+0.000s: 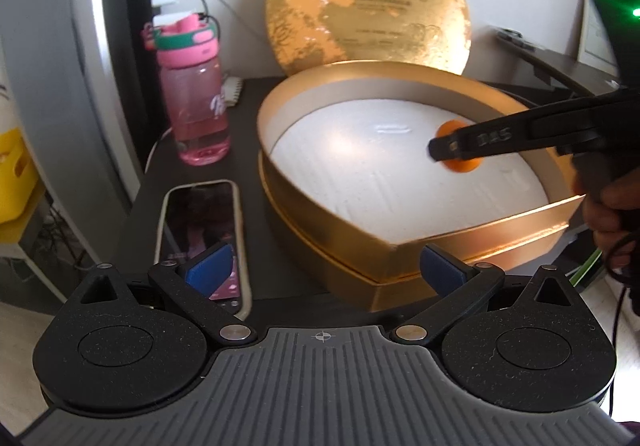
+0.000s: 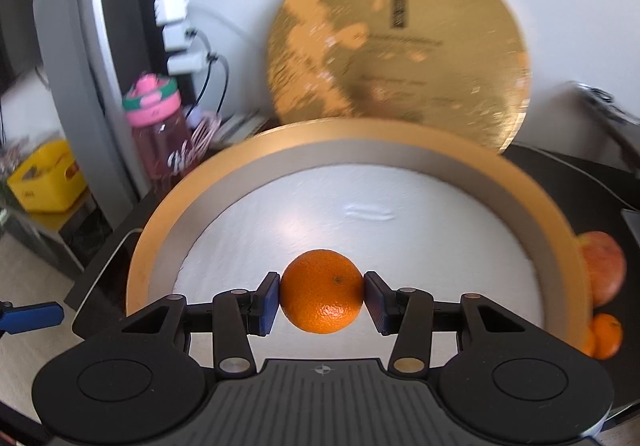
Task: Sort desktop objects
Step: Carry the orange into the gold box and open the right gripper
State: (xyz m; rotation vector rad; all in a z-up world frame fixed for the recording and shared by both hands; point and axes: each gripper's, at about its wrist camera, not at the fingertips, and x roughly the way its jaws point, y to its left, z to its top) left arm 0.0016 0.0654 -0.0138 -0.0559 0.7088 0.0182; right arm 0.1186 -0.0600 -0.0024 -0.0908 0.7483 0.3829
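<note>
Right up close, the right gripper (image 2: 322, 296) has its blue fingers (image 2: 267, 302) pinched on either side of a mandarin (image 2: 322, 291), holding it clear above the white floor of the gold box (image 2: 360, 150), presumably so it can be set down inside. That box sits toward the back of the dark bench (image 1: 256, 94), its round lid (image 2: 400, 42) propped against the wall to leave the opening free. An apple (image 2: 602, 272) and more mandarins (image 2: 606, 335) wait just outside the box's right rim, likely next in line. The left gripper (image 1: 323, 270) hangs at the near rim, fingers spread wide and empty, over a phone (image 1: 200, 234) lying beside a pink bottle (image 1: 196, 102).
</note>
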